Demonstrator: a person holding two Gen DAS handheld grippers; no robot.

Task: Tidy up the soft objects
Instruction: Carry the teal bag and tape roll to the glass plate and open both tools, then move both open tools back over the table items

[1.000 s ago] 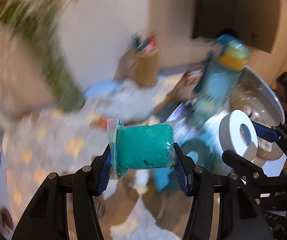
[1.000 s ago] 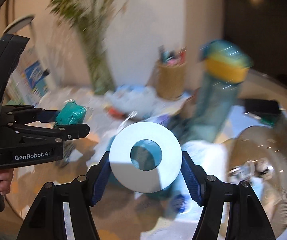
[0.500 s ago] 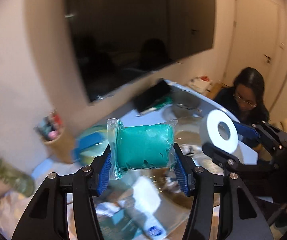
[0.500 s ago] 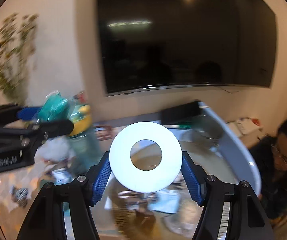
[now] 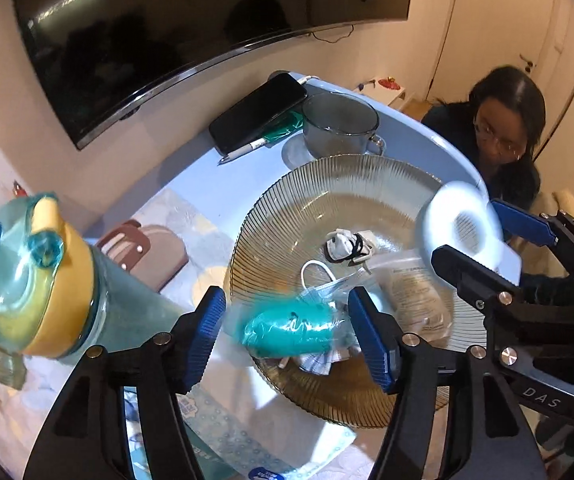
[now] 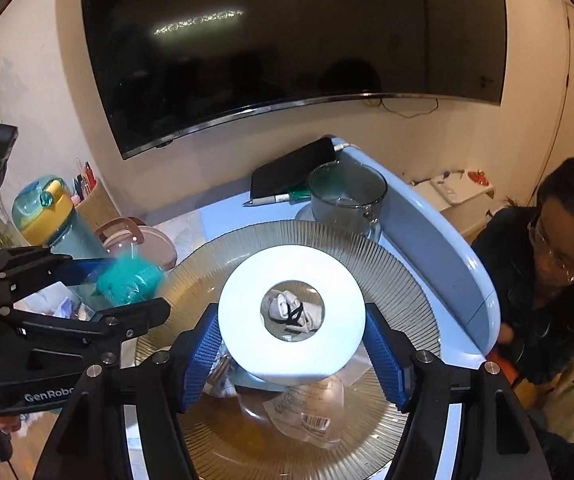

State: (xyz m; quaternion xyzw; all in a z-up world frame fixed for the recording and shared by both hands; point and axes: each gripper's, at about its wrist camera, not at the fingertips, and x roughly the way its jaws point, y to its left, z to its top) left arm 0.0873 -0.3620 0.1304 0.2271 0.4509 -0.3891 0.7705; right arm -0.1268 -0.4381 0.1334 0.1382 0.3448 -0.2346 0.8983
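Note:
My left gripper (image 5: 287,328) is open. A teal soft block in a clear bag (image 5: 291,330) shows blurred between its spread fingers, apart from both pads, over the near rim of a ribbed glass plate (image 5: 339,184). It also shows in the right wrist view (image 6: 129,280). My right gripper (image 6: 293,340) holds a white ring-shaped roll (image 6: 293,314) above the plate (image 6: 399,280); the left pad looks slightly apart from it. The plate holds a face mask (image 5: 319,284), a white and black bundle (image 5: 345,246) and a clear packet (image 5: 411,292).
A teal bottle with a yellow collar (image 5: 39,280) stands left of the plate. A glass mug (image 5: 341,126), a phone (image 5: 259,112) and a pen (image 5: 243,150) lie behind it. A seated person (image 6: 559,272) is at the right beyond the table edge.
Both grippers swung down over the plate. My left gripper opened and the teal block dropped out of its grip. The right gripper still carries the ring.

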